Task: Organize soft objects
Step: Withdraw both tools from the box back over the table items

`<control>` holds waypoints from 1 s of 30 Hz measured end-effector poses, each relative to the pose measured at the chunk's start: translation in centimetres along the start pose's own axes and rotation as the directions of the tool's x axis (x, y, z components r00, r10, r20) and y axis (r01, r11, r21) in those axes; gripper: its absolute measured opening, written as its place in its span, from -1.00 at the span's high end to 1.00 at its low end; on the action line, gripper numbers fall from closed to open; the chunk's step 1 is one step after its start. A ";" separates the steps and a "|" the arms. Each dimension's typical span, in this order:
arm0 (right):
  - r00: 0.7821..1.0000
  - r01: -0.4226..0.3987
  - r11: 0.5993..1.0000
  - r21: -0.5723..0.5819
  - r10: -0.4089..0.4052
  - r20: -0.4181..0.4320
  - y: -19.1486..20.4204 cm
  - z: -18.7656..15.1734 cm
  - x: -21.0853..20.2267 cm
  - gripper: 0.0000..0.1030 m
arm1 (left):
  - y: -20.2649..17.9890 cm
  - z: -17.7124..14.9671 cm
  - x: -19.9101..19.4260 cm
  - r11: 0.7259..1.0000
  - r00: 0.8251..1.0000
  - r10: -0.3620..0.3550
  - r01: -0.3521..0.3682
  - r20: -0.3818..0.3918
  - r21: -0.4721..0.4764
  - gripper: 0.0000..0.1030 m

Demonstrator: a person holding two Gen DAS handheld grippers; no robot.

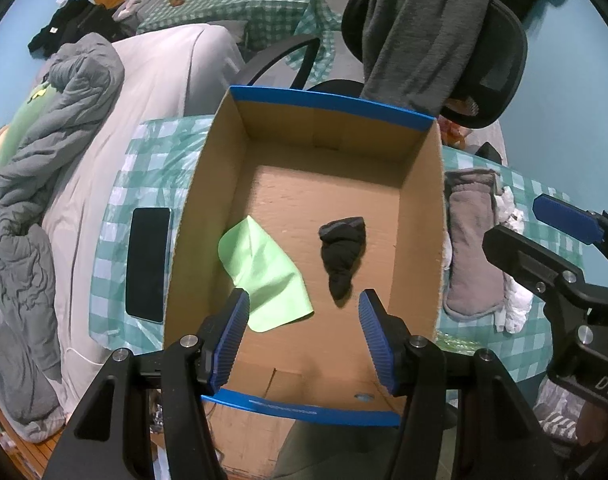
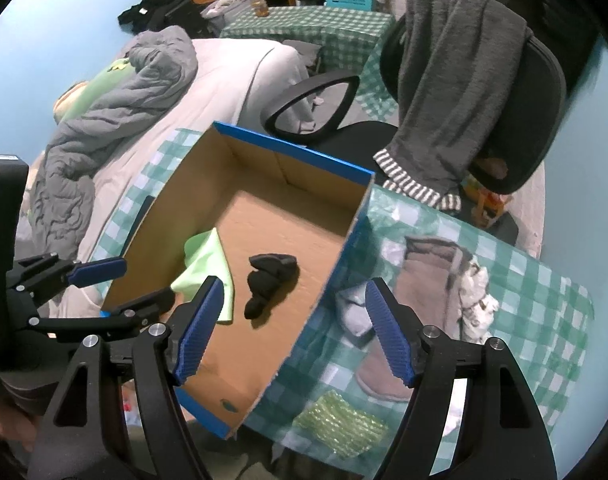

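With both grippers, left (image 1: 304,336) and right (image 2: 293,330), open and empty, we judge the grey mitten (image 2: 416,300) beside the box (image 2: 295,148) soft, light, best pinched mid-body.

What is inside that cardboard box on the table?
The cardboard box holds a light green cloth and a bunched black sock, lying apart on its bare floor. The near corners are hidden behind the gripper fingers.

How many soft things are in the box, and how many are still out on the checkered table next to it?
In the box: 2, the green cloth and the black sock bundle
On the table: 3, the grey mitten, the white crumpled cloth and the pale blue sock
Total: 5
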State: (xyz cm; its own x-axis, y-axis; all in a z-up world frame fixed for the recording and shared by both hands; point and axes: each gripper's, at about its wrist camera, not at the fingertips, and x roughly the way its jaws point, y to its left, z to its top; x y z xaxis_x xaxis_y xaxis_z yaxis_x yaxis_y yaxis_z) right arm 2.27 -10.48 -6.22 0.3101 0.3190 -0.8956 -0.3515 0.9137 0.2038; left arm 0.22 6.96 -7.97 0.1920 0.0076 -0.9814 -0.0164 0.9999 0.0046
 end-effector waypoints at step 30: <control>0.997 0.080 0.984 0.156 -0.077 -0.024 -9.4 -6.3 -3.6 -0.50 | -8.4 -2.0 -0.2 0.992 0.999 -0.018 0.021 -0.029 0.122 -0.13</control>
State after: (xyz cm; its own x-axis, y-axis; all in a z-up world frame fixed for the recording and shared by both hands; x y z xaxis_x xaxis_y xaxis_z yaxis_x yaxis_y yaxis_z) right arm -1.15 -21.85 -7.39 0.3153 0.2414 -0.9178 -0.1831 0.9644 0.1908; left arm -1.69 -1.50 -8.17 0.1642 -0.0108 -0.9864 0.1075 0.9942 0.0070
